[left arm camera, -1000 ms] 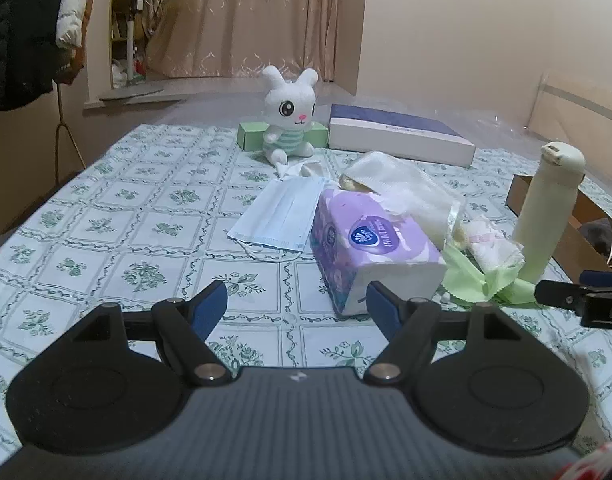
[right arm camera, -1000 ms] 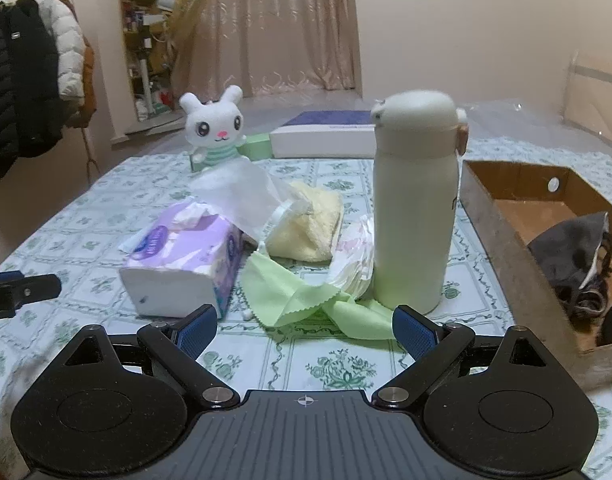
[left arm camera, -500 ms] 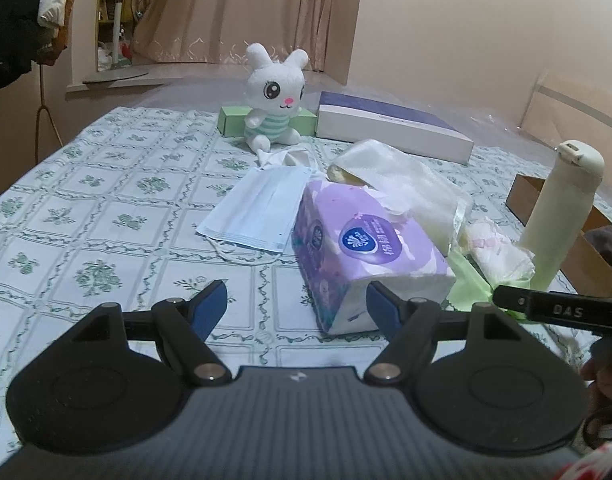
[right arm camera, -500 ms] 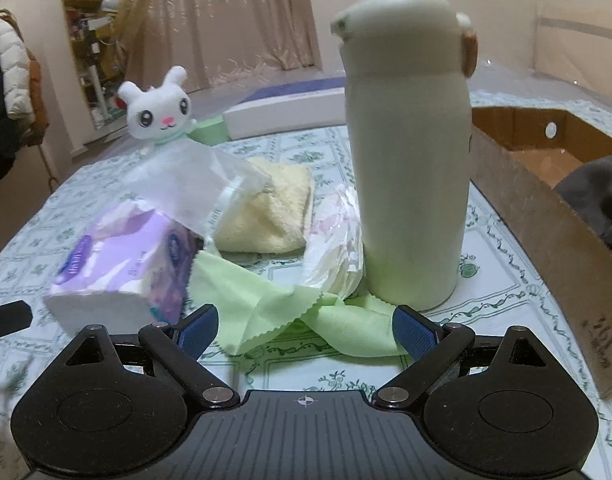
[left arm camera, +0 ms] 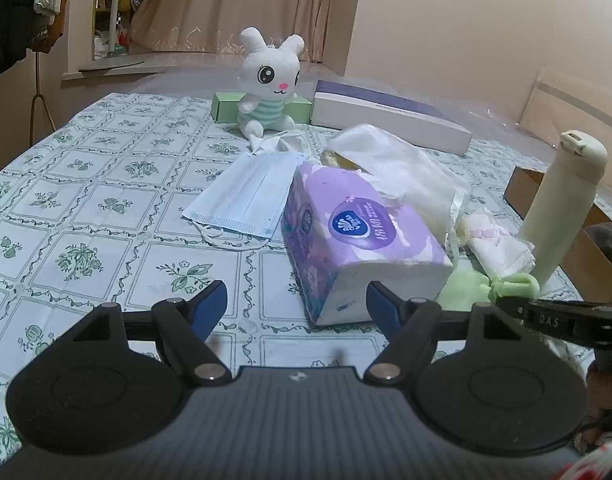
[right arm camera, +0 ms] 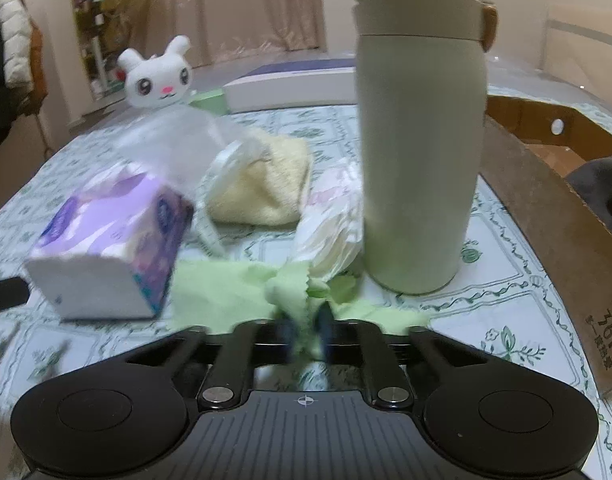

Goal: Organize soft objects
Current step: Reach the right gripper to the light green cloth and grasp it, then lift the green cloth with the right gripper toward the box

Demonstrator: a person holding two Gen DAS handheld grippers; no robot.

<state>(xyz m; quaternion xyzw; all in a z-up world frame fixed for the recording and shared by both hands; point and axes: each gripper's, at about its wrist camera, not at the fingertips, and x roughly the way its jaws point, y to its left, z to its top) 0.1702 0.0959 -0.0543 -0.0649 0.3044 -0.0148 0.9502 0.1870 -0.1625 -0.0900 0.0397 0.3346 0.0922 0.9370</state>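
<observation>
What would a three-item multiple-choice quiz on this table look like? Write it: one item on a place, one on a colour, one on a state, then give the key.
1. Where does the plush rabbit sit?
A. in the cardboard box
B. at the far end of the table, in front of a green box
C. on the tissue pack

2. What colour is the wrapper of the tissue pack?
A. purple
B. red
C. black

3. How does the right hand-held gripper stand?
A. wide open over the bottle
B. shut on the face mask
C. shut on the green cloth

Key: B, the rabbit sits by the green box beyond the face mask; A, the wrapper is purple with a white end; C, the right wrist view shows the green cloth bunched between the closed fingers, beside the bottle.
</observation>
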